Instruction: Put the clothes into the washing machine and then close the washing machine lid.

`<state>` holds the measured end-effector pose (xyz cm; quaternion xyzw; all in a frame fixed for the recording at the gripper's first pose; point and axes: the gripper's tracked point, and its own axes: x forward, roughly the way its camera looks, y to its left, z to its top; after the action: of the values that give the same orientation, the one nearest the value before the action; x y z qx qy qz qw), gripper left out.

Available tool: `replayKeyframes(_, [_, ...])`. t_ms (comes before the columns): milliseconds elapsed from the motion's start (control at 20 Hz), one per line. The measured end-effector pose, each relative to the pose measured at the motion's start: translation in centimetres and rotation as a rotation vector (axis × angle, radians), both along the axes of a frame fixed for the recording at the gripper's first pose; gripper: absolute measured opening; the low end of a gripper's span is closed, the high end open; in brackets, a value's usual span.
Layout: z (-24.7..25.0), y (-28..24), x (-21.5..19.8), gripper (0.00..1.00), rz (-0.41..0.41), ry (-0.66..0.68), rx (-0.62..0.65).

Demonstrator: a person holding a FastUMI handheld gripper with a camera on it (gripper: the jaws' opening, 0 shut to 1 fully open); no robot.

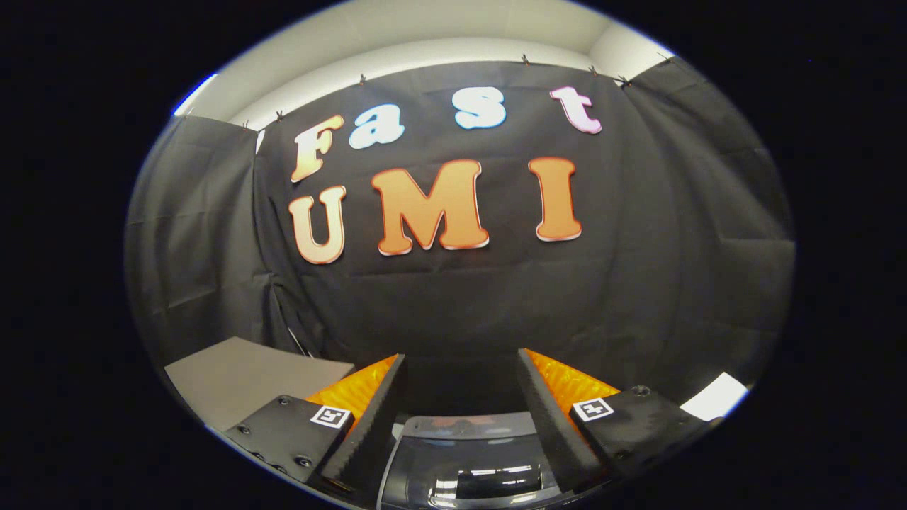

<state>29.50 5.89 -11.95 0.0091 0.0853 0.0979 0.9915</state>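
Note:
My gripper (460, 365) is open, its two fingers spread wide with nothing between them, pointing at the black cloth wall. Low between the fingers, close under me, shows the glossy dark top of the washing machine (464, 460), with a shiny lid panel that reflects light. I cannot tell whether that lid stands open or closed. No clothes are visible.
A grey flat surface (248, 379) lies beyond the left finger, at the foot of the cloth wall. A small white patch (716, 397) sits beyond the right finger. The black cloth wall (673, 248) stands all around ahead.

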Motion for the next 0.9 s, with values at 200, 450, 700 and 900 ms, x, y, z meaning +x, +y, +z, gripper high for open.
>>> replayKeyframes(200, [4.6,0.6,-1.5,0.98,0.019,-0.053,0.056])
replayKeyframes(450, [8.5,-1.3,-2.7,0.98,0.0,-0.101,0.043])
replayKeyframes(700, [10.5,-3.3,-4.3,0.98,-0.022,-0.126,0.011])
replayKeyframes(900, [10.9,-4.4,-5.1,0.98,-0.036,-0.126,0.009])
